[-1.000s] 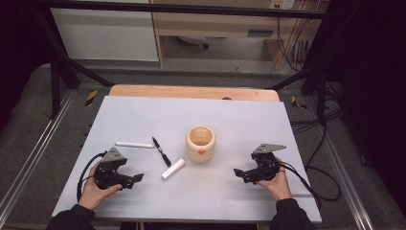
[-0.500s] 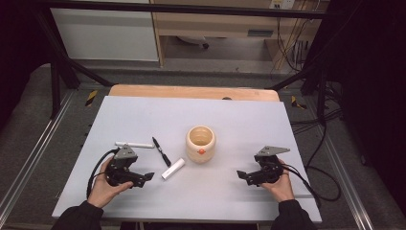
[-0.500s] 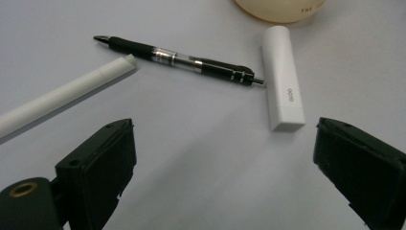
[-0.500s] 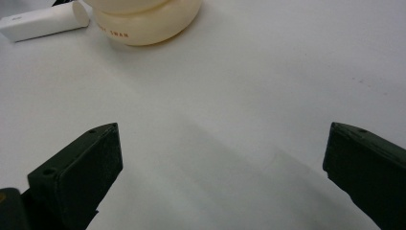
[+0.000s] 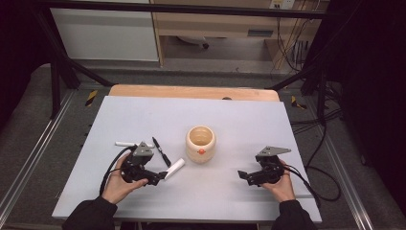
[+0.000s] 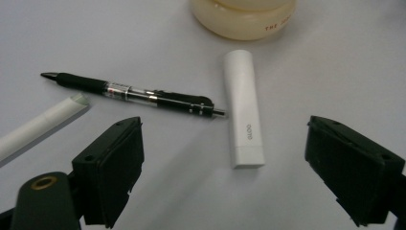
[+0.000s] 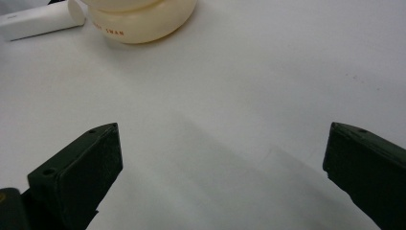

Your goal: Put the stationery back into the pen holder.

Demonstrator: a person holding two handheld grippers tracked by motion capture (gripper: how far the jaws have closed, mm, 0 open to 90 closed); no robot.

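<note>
White stick lies flat on the surface, just beside the cream pot. Left hand-held gripper has slid right over the past second, jaws wide apart, now framing it; likely pickup. Right hand-held gripper idle, jaws apart.

Lab: framed table, trailing cables
</note>
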